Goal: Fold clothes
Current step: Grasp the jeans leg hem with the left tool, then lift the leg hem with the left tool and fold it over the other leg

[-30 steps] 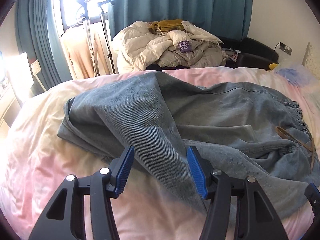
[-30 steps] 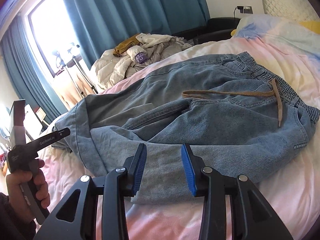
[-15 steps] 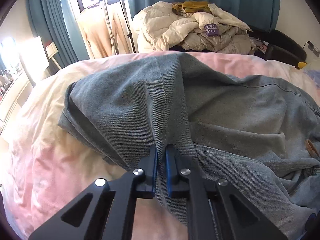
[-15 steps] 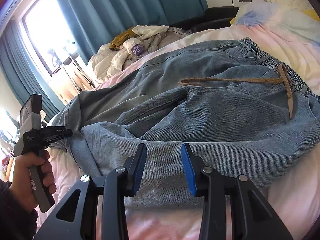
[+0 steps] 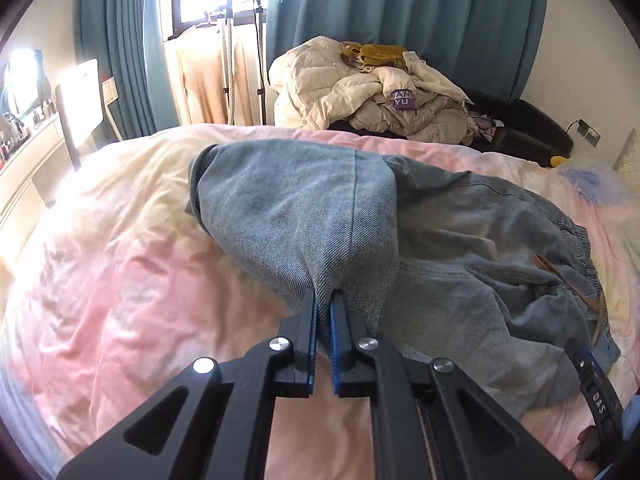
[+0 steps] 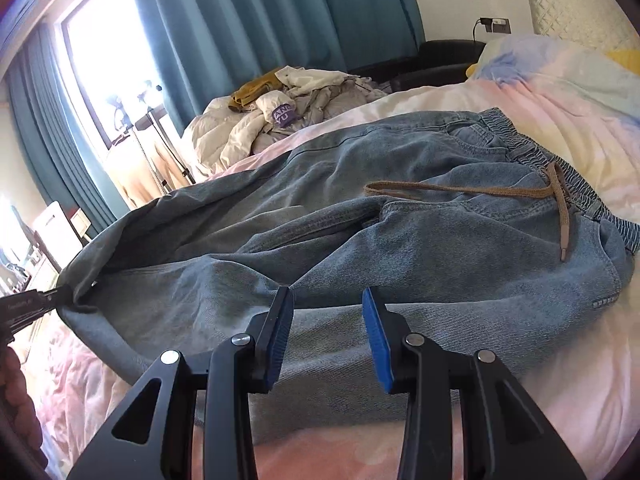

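Blue denim jeans with a brown drawstring lie across the pink bedspread, waistband at the right. My left gripper is shut on a fold of the jeans' leg end and holds it lifted off the bed. In the right wrist view that left gripper shows at the far left edge, pinching the denim. My right gripper stands open just over the near edge of the jeans, with nothing between its blue pads.
A heap of cream bedding and clothes sits on a dark sofa behind the bed. Teal curtains, a garment rack and a desk stand at the back left. Pillows lie at the right.
My left gripper closed on the jeans' leg fold and raised it, bunching the denim upward. The right gripper stayed open and drifted slightly closer over the jeans.
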`<state>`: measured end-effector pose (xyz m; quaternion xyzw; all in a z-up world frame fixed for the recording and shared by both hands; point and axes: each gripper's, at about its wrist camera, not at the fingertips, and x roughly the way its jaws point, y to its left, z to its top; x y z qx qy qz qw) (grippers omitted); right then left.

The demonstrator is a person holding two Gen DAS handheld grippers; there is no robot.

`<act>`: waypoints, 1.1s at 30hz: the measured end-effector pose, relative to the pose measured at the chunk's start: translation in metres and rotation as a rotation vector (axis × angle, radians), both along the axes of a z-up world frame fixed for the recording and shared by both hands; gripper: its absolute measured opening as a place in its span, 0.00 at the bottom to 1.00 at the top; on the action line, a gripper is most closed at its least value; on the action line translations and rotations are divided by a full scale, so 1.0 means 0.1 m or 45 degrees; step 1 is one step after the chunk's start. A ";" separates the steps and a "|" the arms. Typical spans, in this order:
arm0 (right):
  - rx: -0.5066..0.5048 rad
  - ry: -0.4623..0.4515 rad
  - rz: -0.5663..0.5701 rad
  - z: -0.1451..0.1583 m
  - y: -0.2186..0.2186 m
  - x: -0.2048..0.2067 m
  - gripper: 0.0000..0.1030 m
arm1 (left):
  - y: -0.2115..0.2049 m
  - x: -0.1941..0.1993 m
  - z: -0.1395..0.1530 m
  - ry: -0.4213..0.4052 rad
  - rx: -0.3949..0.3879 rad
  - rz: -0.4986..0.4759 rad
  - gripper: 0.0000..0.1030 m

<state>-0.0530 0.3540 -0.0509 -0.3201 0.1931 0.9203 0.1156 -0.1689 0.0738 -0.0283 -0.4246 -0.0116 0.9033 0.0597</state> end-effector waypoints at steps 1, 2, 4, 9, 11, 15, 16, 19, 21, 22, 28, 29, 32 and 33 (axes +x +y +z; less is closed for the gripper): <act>0.011 0.000 0.012 0.00 -0.03 0.00 0.35 | -0.03 0.05 -0.07 -0.018 -0.004 -0.002 0.05; 0.020 -0.003 0.022 0.00 -0.05 0.00 0.35 | -0.06 0.10 -0.15 -0.040 -0.003 -0.002 0.05; 0.037 -0.010 0.041 -0.01 -0.10 -0.01 0.35 | -0.14 0.17 -0.30 -0.096 0.033 -0.002 0.05; 0.056 -0.019 0.070 -0.01 -0.18 0.00 0.35 | -0.22 0.29 -0.23 -0.071 0.070 -0.028 0.06; 0.054 -0.019 0.070 0.00 -0.19 0.00 0.35 | -0.25 0.33 -0.19 -0.057 0.083 -0.039 0.06; 0.038 -0.019 0.067 0.01 -0.18 0.01 0.35 | -0.31 0.42 -0.12 -0.031 0.108 -0.061 0.13; 0.032 -0.026 0.067 0.00 -0.18 0.01 0.35 | -0.33 0.45 -0.10 -0.024 0.115 -0.066 0.17; -0.001 -0.038 0.068 -0.01 -0.17 0.01 0.35 | -0.37 0.52 -0.05 -0.004 0.134 -0.083 0.23; -0.009 -0.040 0.070 -0.01 -0.17 0.00 0.35 | -0.24 0.41 -0.05 0.006 0.042 -0.121 0.25; -0.012 -0.041 0.072 -0.02 -0.17 -0.01 0.35 | -0.16 0.31 -0.07 -0.002 0.013 -0.142 0.26; -0.027 -0.072 0.102 -0.08 -0.22 -0.05 0.35 | 0.32 -0.36 -0.20 -0.067 -0.125 -0.198 0.26; -0.026 -0.077 0.113 -0.10 -0.24 -0.07 0.35 | 0.40 -0.47 -0.21 -0.070 -0.145 -0.203 0.26; -0.013 -0.090 0.143 -0.15 -0.29 -0.13 0.35 | 0.63 -0.68 -0.19 -0.029 -0.196 -0.228 0.26; -0.013 -0.091 0.150 -0.16 -0.30 -0.15 0.35 | 0.72 -0.73 -0.19 -0.012 -0.214 -0.250 0.26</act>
